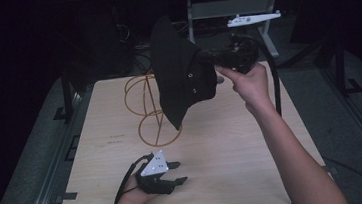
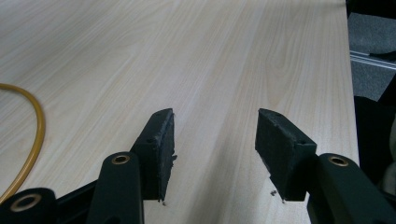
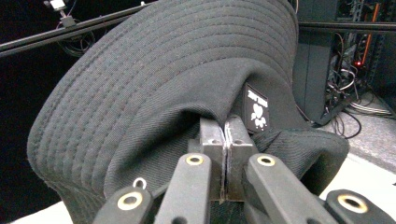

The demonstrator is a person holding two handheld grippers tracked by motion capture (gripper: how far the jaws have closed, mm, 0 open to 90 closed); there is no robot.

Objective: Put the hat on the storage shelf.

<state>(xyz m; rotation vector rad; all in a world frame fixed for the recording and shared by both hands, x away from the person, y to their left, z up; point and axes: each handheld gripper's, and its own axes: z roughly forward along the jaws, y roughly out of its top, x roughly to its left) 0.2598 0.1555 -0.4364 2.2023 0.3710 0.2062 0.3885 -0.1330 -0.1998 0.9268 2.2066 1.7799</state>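
A black bucket hat (image 1: 179, 77) hangs in the air above the back of the wooden table (image 1: 233, 147), just right of a gold wire stand (image 1: 150, 110). My right gripper (image 1: 213, 58) is shut on the hat's crown, held high at the back right. In the right gripper view the hat (image 3: 154, 84) bulges over the closed jaws of the right gripper (image 3: 225, 128), with a small white-printed label (image 3: 257, 108) beside them. My left gripper (image 1: 178, 172) rests open near the table's front edge. Its pads (image 2: 163, 144) stand apart over bare wood, with nothing between them.
The wire stand's curved foot (image 2: 32, 140) lies on the table left of my left gripper. Dark racks, cables and a metal frame (image 1: 230, 7) stand behind the table. Grey floor and rails flank both table sides.
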